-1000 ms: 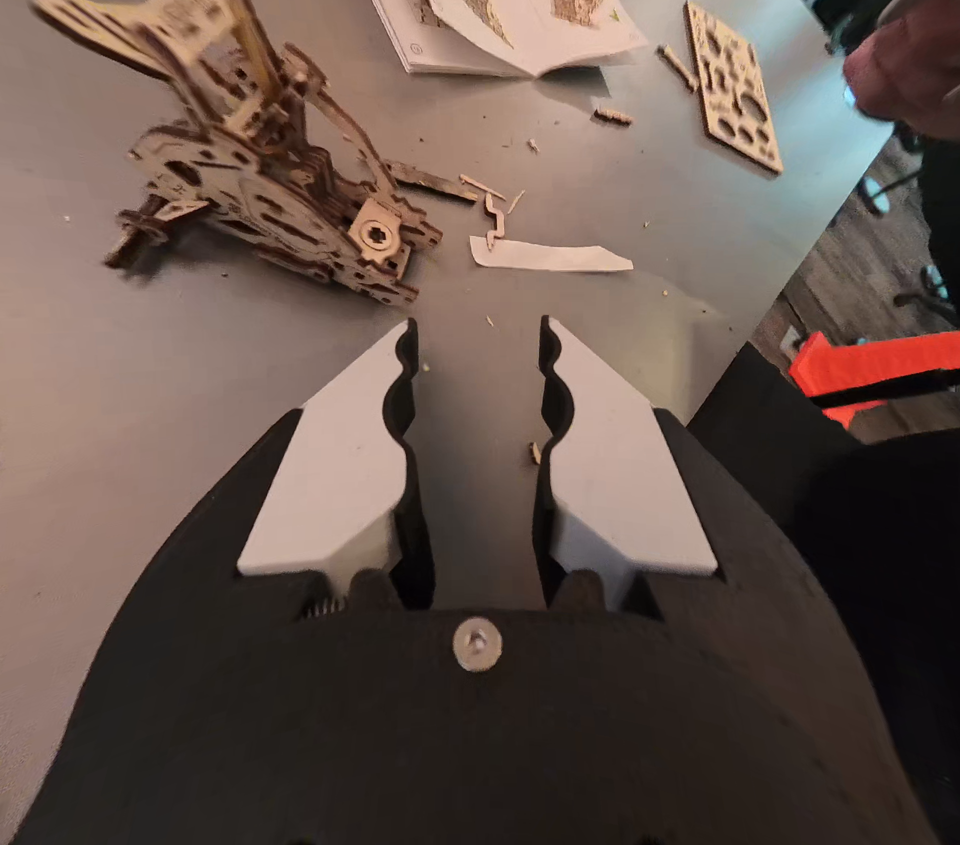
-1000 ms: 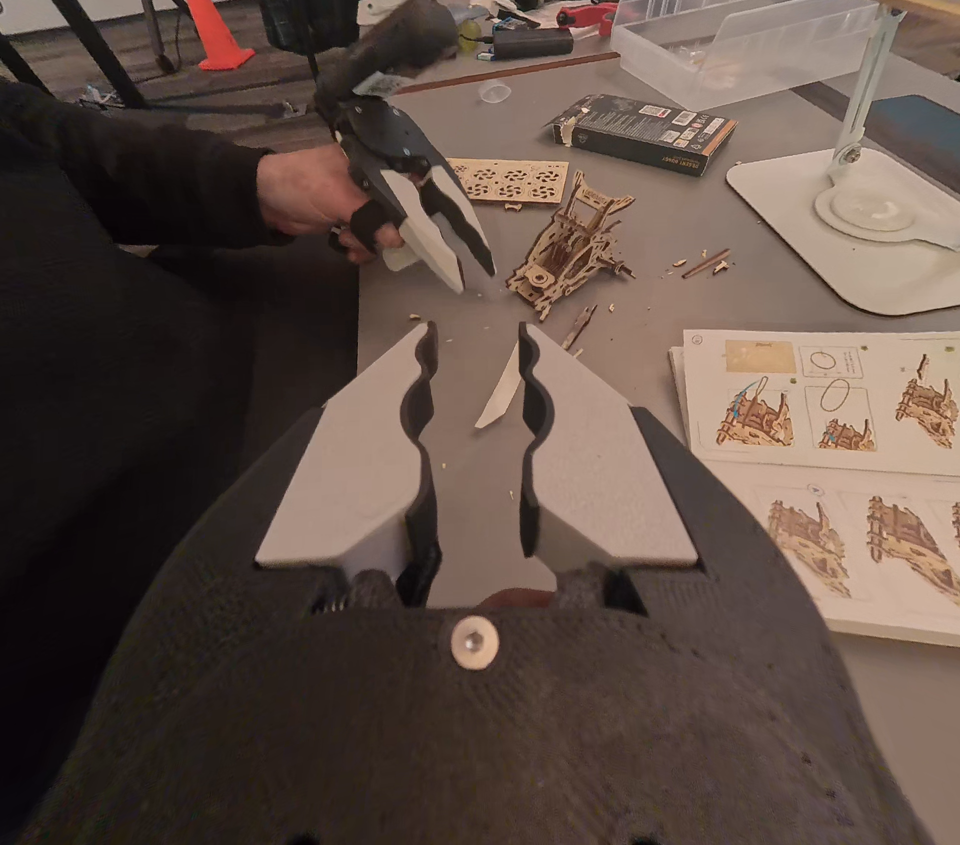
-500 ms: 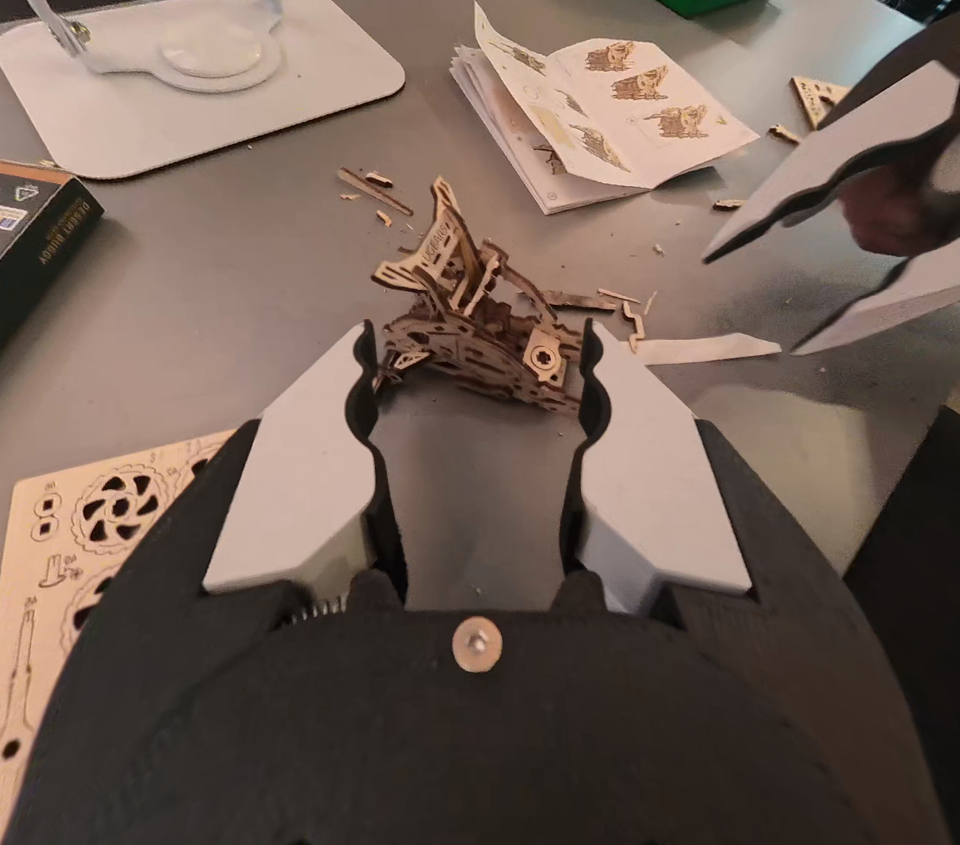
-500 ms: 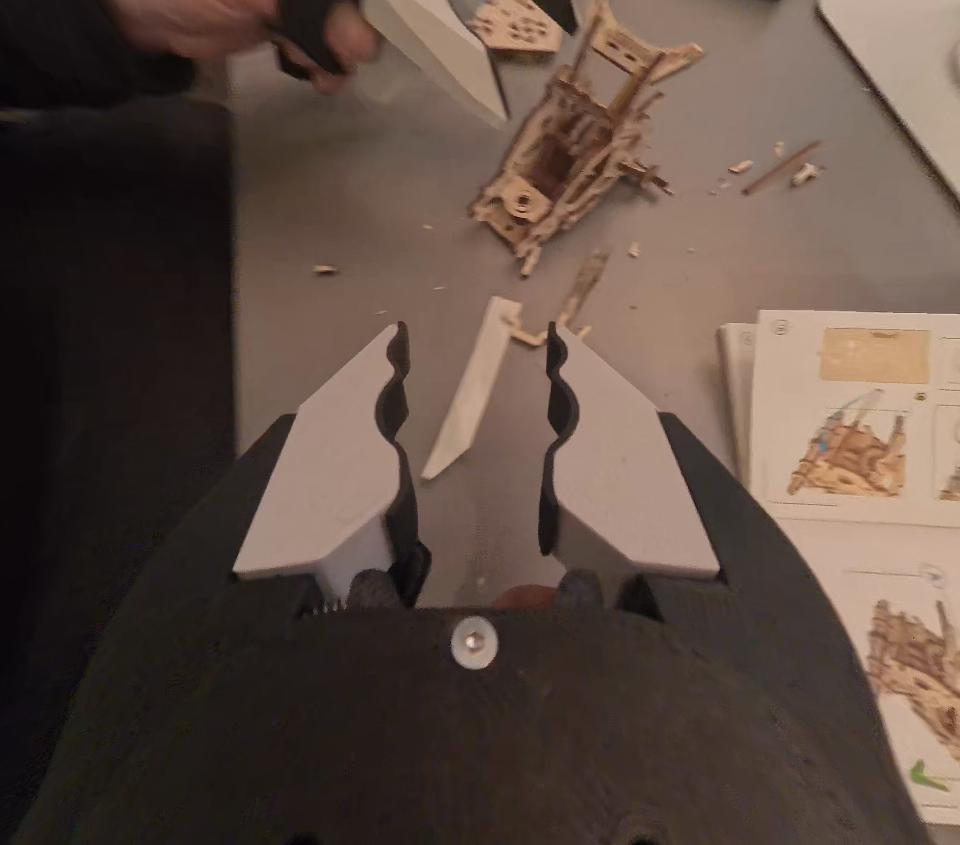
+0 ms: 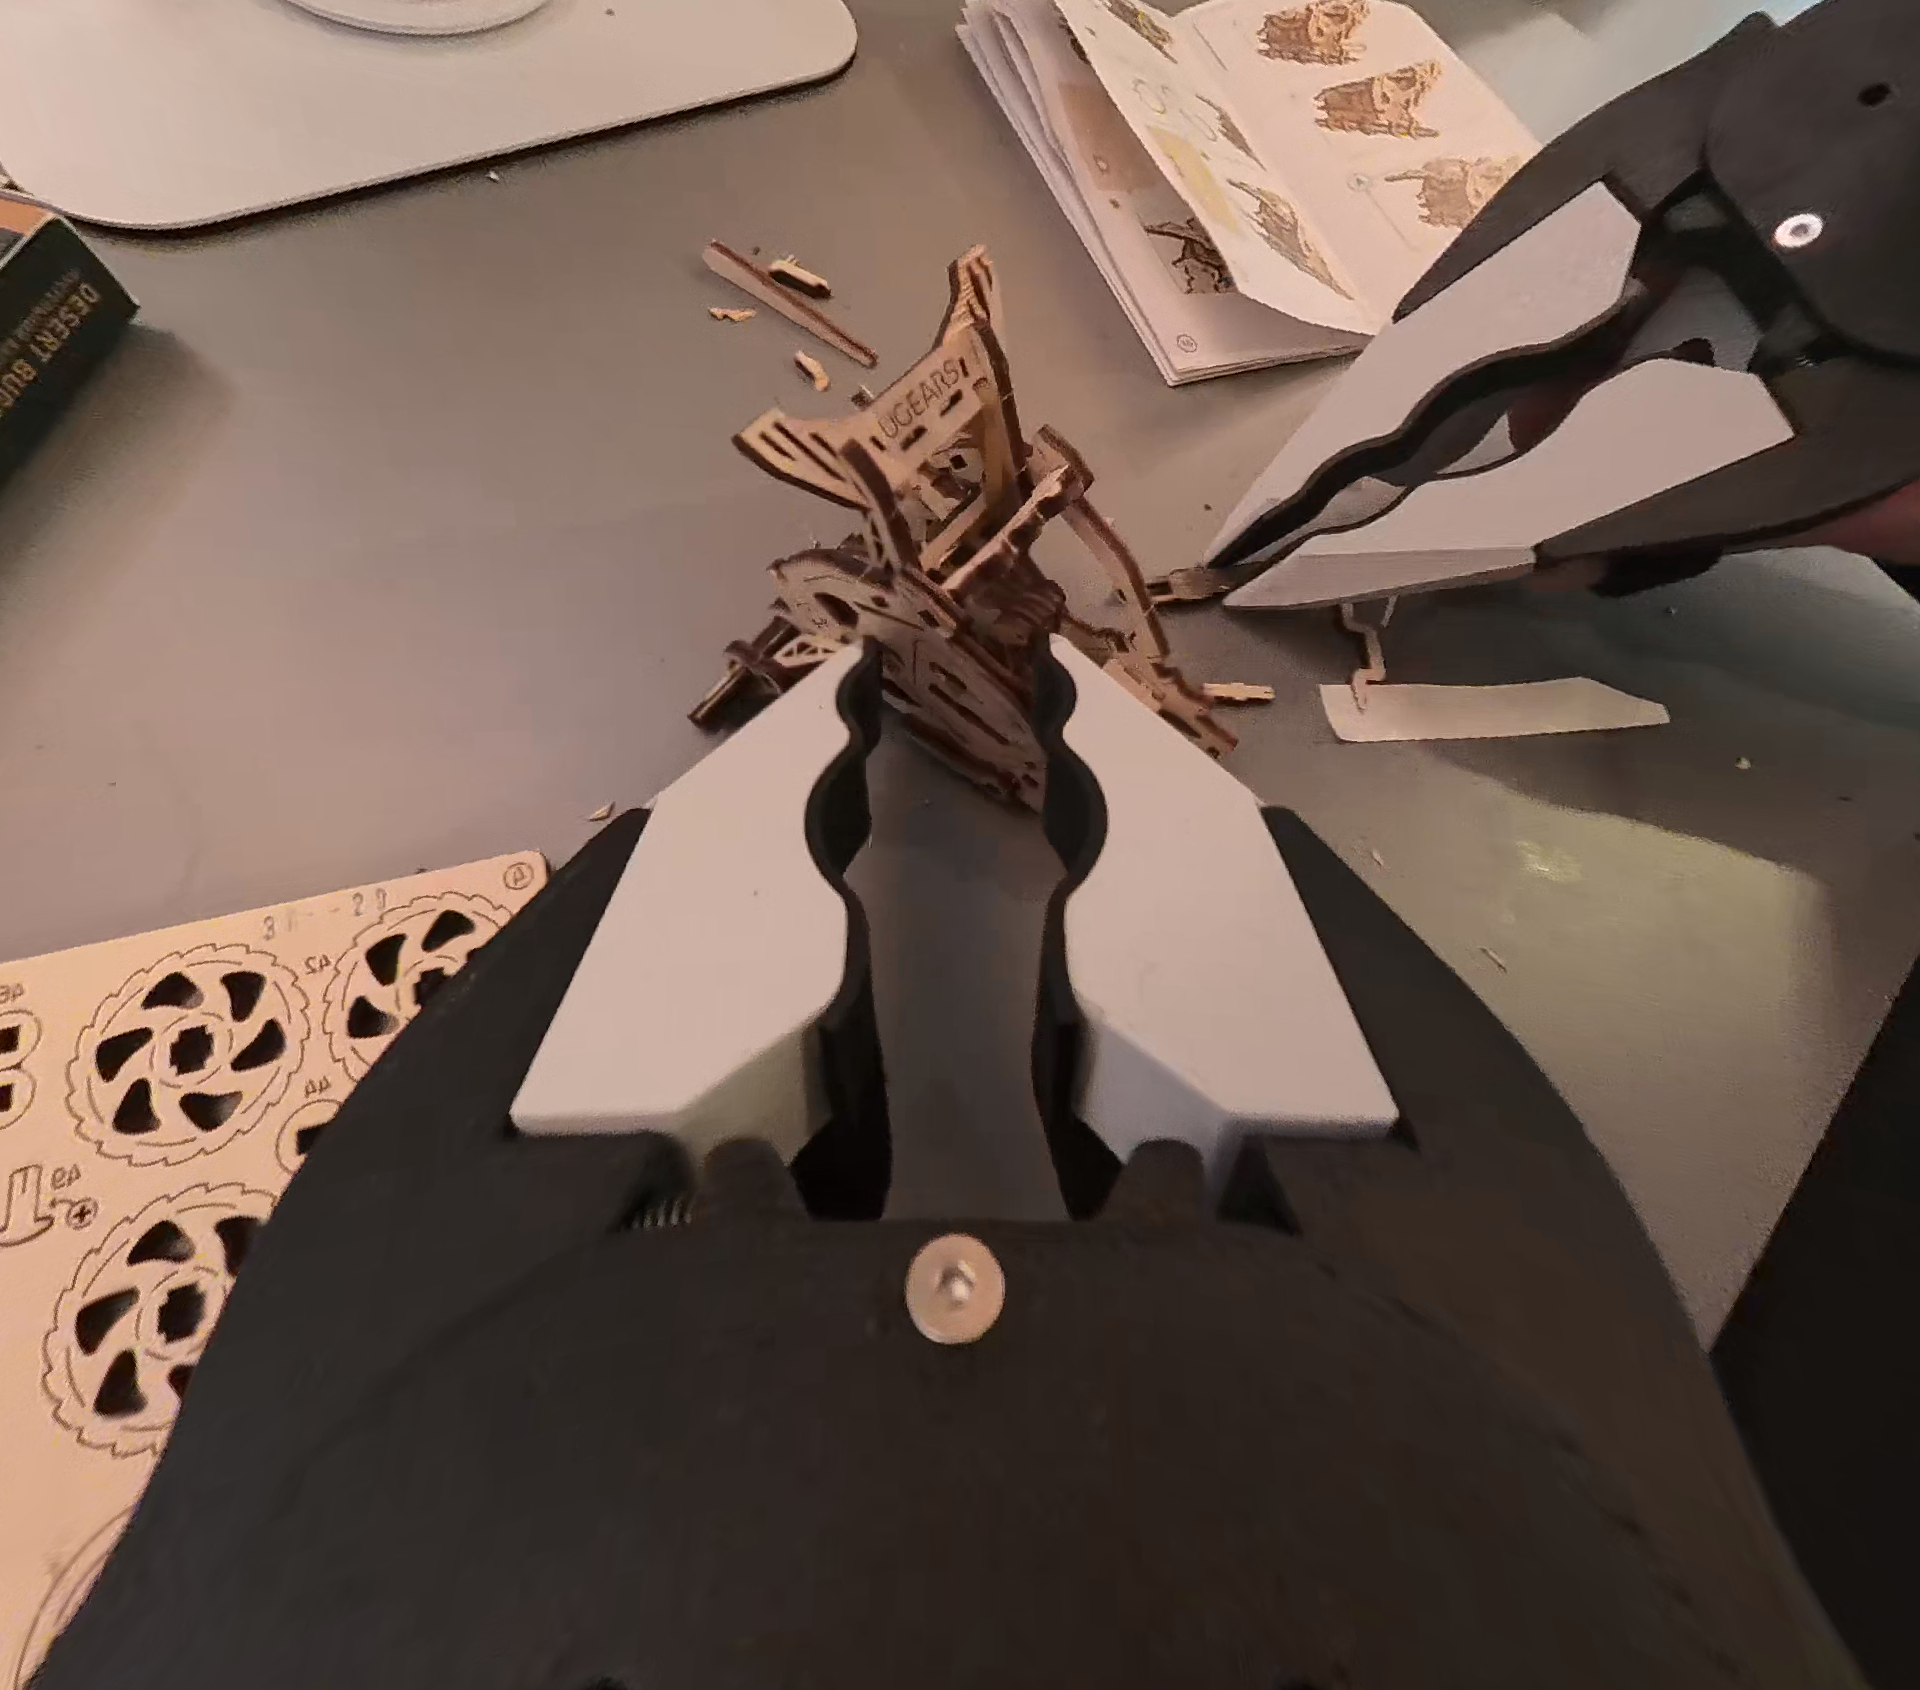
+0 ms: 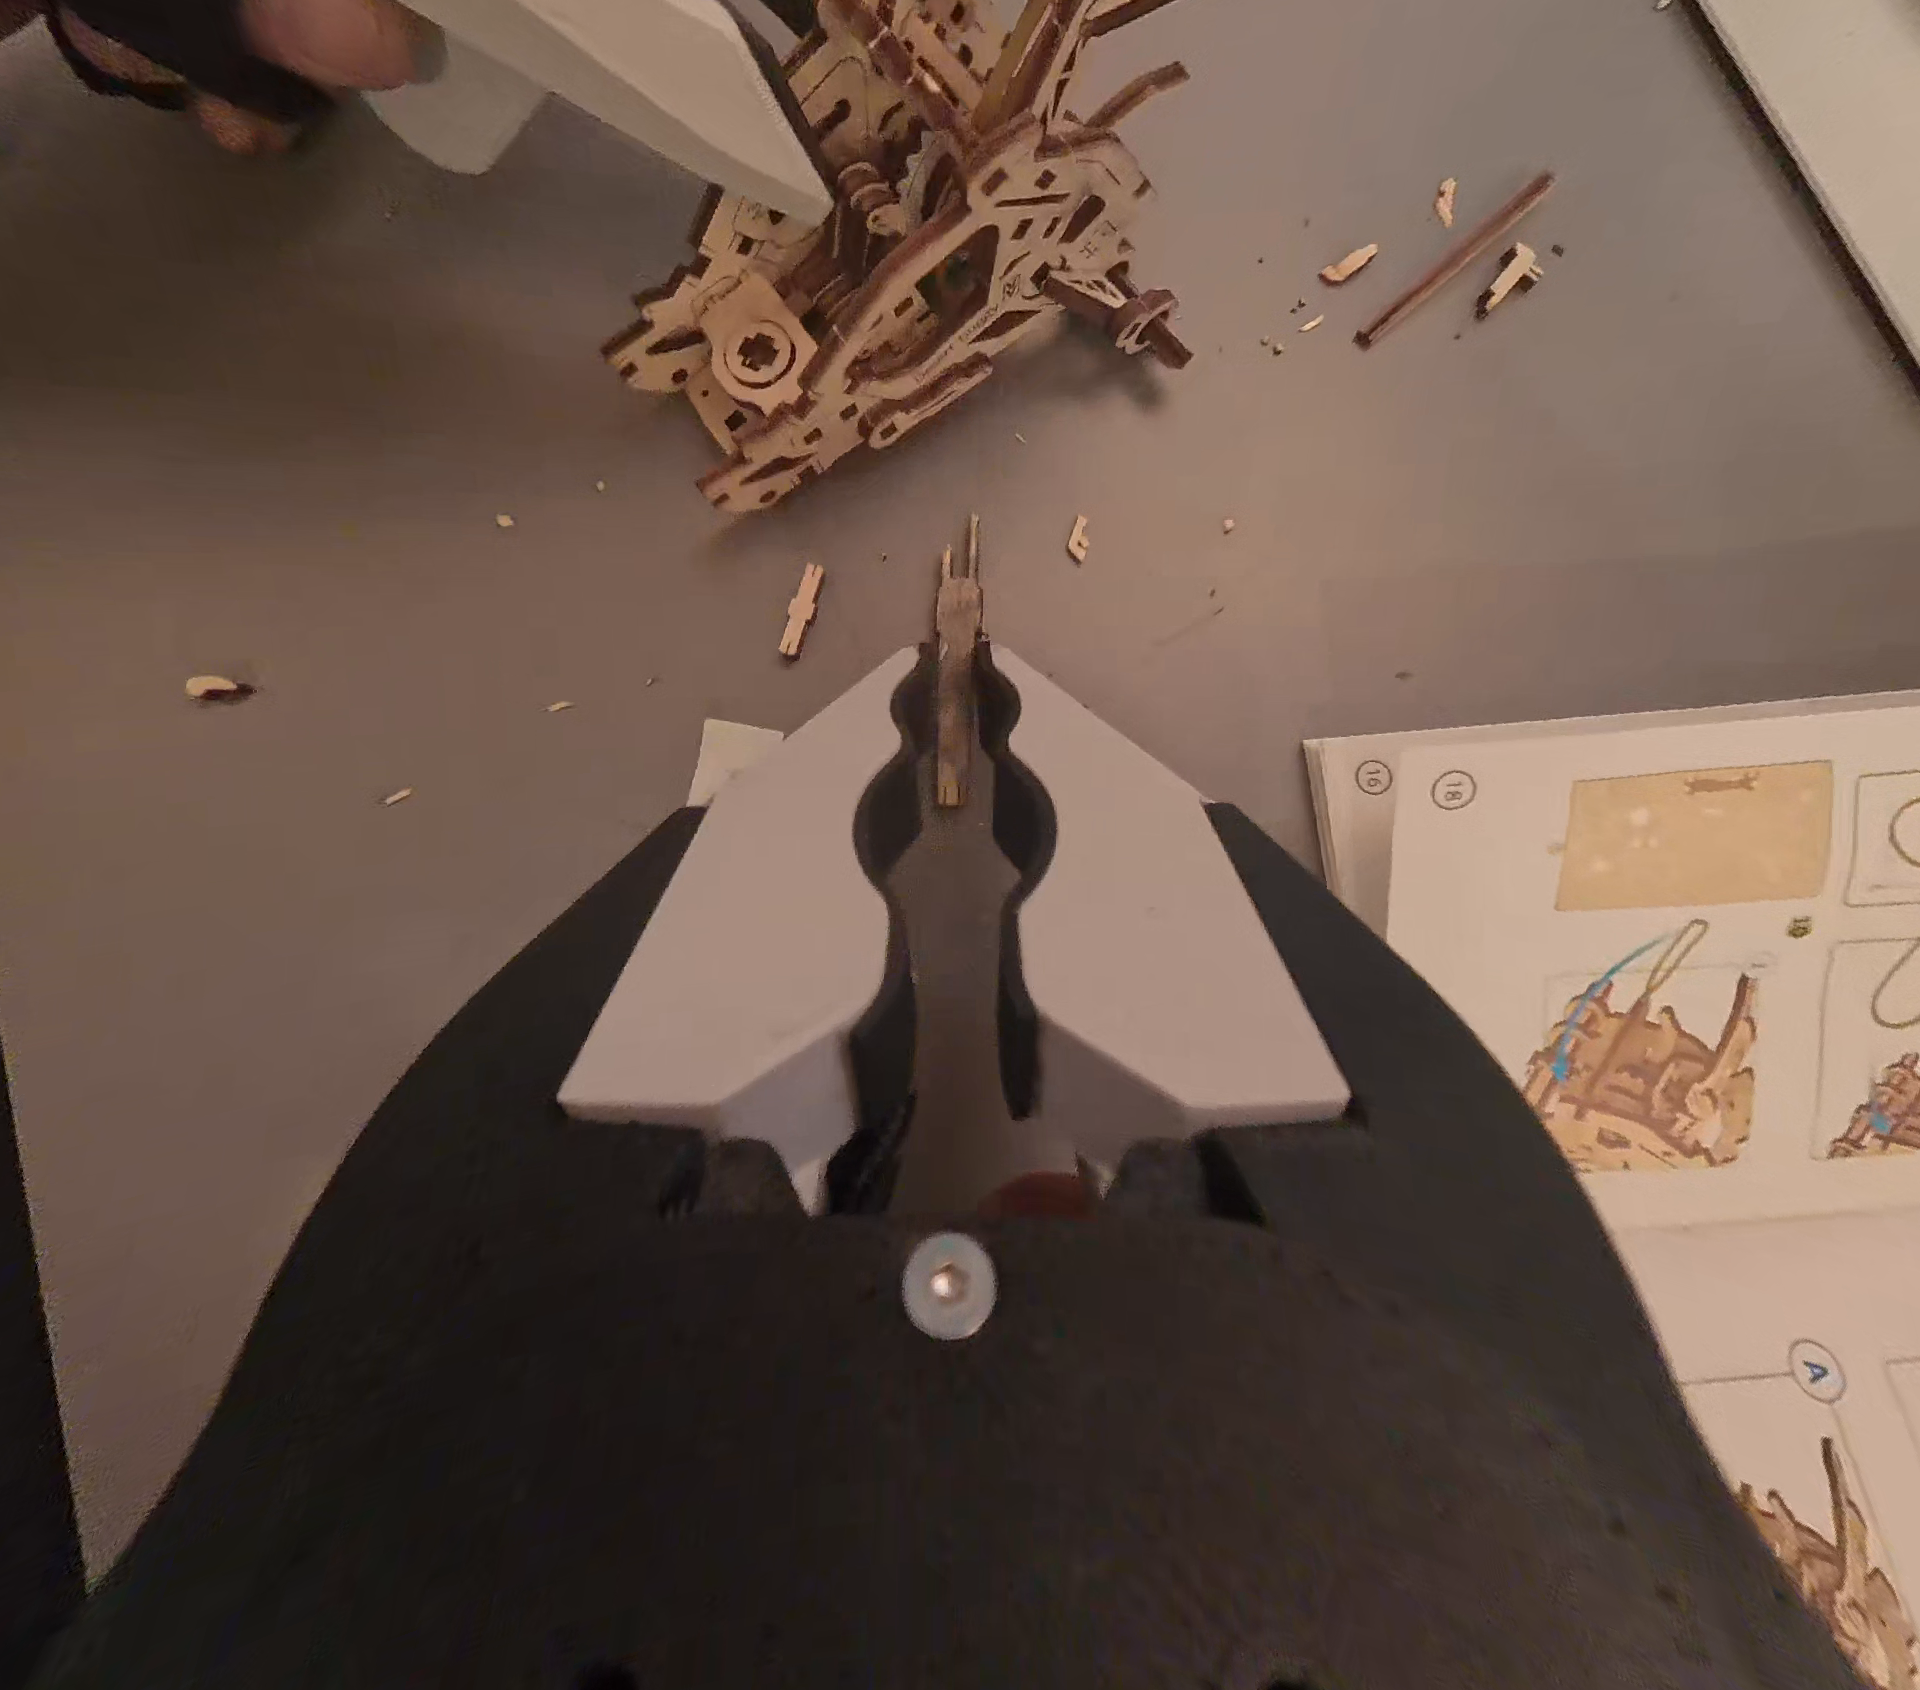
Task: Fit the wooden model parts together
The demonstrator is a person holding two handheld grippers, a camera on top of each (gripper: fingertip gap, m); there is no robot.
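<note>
Now closed on thin brown wooden strip: right gripper. Left gripper apart around half-built pale wooden model, contact unclear, lower part hidden.

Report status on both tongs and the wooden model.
Left tongs astride wooden model, grip unclear. Right tongs shut on thin wooden part. Wood scraps litter table; nothing blocks.

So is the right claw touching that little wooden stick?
Touching: the right wrist view shows the right gripper shut on the thin wooden piece.
</note>
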